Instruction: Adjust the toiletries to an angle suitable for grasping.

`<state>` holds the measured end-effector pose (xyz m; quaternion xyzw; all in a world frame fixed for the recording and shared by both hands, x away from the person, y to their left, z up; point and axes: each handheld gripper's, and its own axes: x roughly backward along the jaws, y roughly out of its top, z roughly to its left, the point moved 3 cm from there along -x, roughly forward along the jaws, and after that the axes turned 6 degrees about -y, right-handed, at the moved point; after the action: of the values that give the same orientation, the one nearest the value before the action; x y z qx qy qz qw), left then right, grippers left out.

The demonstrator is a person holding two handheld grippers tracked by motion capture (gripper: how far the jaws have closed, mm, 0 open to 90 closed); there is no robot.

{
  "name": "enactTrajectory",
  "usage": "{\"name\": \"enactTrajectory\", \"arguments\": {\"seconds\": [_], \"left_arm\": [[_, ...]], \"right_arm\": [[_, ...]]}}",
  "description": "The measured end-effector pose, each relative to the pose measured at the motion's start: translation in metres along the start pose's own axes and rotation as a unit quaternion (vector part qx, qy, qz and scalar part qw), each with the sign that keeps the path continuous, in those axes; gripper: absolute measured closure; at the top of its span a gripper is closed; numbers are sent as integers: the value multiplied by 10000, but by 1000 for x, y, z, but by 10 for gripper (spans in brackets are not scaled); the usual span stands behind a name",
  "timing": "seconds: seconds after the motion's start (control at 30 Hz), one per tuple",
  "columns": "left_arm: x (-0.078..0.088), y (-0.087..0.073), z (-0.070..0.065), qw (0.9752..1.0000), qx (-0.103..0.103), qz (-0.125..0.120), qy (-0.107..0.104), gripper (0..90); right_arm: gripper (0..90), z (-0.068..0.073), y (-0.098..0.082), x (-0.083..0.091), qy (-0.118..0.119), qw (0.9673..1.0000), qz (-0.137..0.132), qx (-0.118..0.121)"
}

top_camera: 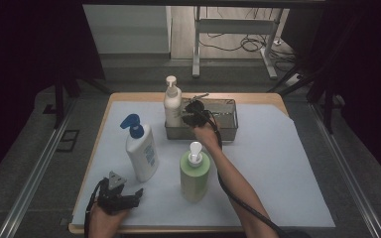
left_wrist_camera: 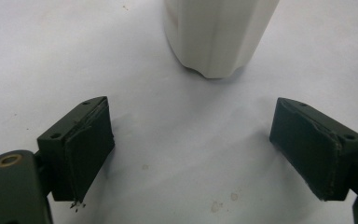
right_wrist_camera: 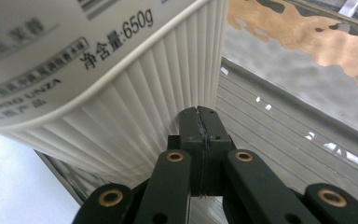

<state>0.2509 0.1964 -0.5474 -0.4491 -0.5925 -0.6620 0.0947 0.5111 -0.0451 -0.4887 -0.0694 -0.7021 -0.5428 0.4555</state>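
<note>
A cream pump bottle (top_camera: 172, 102) stands at the left end of a metal basket (top_camera: 228, 130) at the back of the table. My right gripper (top_camera: 187, 117) reaches into the basket just right of that bottle. In the right gripper view its jaws (right_wrist_camera: 201, 122) are pressed together with nothing between them, right beside the bottle's ribbed side (right_wrist_camera: 135, 116). My left gripper (top_camera: 129, 198) rests near the table's front left edge. Its jaws (left_wrist_camera: 193, 154) stand wide open on the white sheet, facing the base of a white bottle (left_wrist_camera: 219, 37).
A white bottle with a blue pump (top_camera: 141, 148) stands left of centre, just beyond my left gripper. A green bottle with a white pump (top_camera: 195, 173) stands in the middle, next to my right forearm. A white sheet (top_camera: 278, 168) covers the wooden table.
</note>
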Motion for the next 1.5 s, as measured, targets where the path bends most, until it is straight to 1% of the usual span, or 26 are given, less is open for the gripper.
{"name": "enactTrajectory", "arguments": {"seconds": [0.13,0.2,0.3,0.5,0.53,0.57,0.6,0.77,0.8,0.9,1.17,1.3,1.33,1.4,1.5], "left_arm": [[0,0,0,10000,1,2,0,128],[0,0,0,10000,-2,1,1,129],[0,0,0,10000,-2,2,1,129],[0,0,0,10000,-1,0,1,129],[0,0,0,10000,-3,2,1,129],[0,0,0,10000,-2,1,1,129],[0,0,0,10000,-1,0,0,129],[0,0,0,10000,-3,0,3,129],[0,0,0,10000,-4,-1,4,129],[0,0,0,10000,-4,0,4,129],[0,0,0,10000,-9,-1,8,129],[0,0,0,10000,-6,-4,5,129],[0,0,0,10000,-6,-5,6,129],[0,0,0,10000,-10,-3,9,129],[0,0,0,10000,-9,2,6,129]], "right_arm": [[900,0,2,3,52,10000,-11,-66],[900,0,2,3,36,10000,-18,-14],[900,0,1,3,62,9999,-37,-71],[898,0,0,4,70,9999,-53,-58],[894,0,0,4,67,9999,-52,-53],[865,0,0,5,36,10000,-46,-46],[860,-1,0,6,5,10000,-48,0],[816,-2,0,11,76,9999,-54,70],[807,-2,0,12,56,9999,-68,91],[752,-1,-1,16,26,9998,-84,167],[588,-6,-6,32,66,9994,-275,178],[496,-10,-9,41,131,9993,-297,173],[471,-10,-9,43,145,9992,-297,205],[440,-12,-10,48,163,9991,-315,248],[393,-13,-11,55,229,9989,-339,242]]}}
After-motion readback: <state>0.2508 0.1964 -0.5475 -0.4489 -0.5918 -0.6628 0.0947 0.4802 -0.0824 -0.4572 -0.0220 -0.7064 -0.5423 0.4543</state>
